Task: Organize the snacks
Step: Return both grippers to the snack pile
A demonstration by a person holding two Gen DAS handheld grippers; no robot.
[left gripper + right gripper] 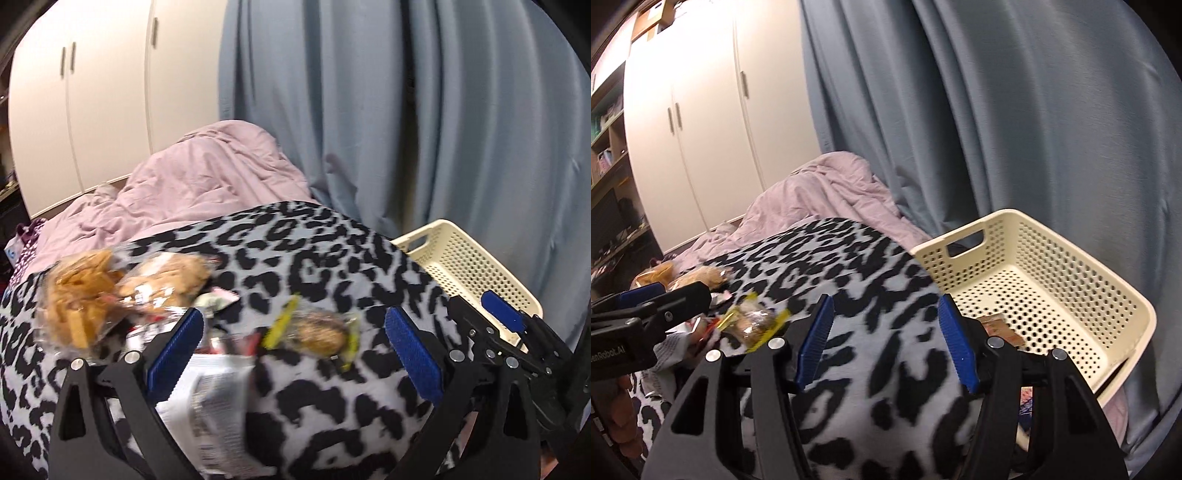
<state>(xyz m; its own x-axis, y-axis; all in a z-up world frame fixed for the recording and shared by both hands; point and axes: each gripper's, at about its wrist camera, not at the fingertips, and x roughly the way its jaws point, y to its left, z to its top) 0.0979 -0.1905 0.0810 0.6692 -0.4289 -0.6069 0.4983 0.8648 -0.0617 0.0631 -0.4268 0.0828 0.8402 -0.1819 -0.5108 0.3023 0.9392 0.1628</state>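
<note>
Several snack packs lie loose on the leopard blanket (325,402) in the left wrist view, none yet in the basket (476,273). Left gripper (293,354) stands spread, pinching nothing. A yellow-edged pack (317,332) sits between the line of its fingers but clear of both pads, left of the basket and well apart from it. Its long axis runs across the frame, yellow seams at either end, one end pointing toward the basket. Two clear cookie bags (122,291) lie further from the basket; a white wrapper (218,398) lies just beside the left pad, long axis running toward the camera. Risks noted: the blanket is soft and humped, so a closing gripper could catch cloth with the pack. The view is blurred, so alignment is uncertain. Crinkly film may slip from the pads.

Right wrist view: right gripper (884,341) is spread with only blanket between its fingers, holding nothing. The basket (1082,258) lies just right of it, tilted on the bed, near rim lower. One small packet (1001,325) already lies inside, against the near wall beside the right finger; its orientation cannot be told. The yellow-edged pack (753,323) lies well left of the basket, beneath the left gripper (650,295). Risks: the tilted basket could tip or slide if nudged, spilling its packet. Both grippers working close together could collide.
</note>
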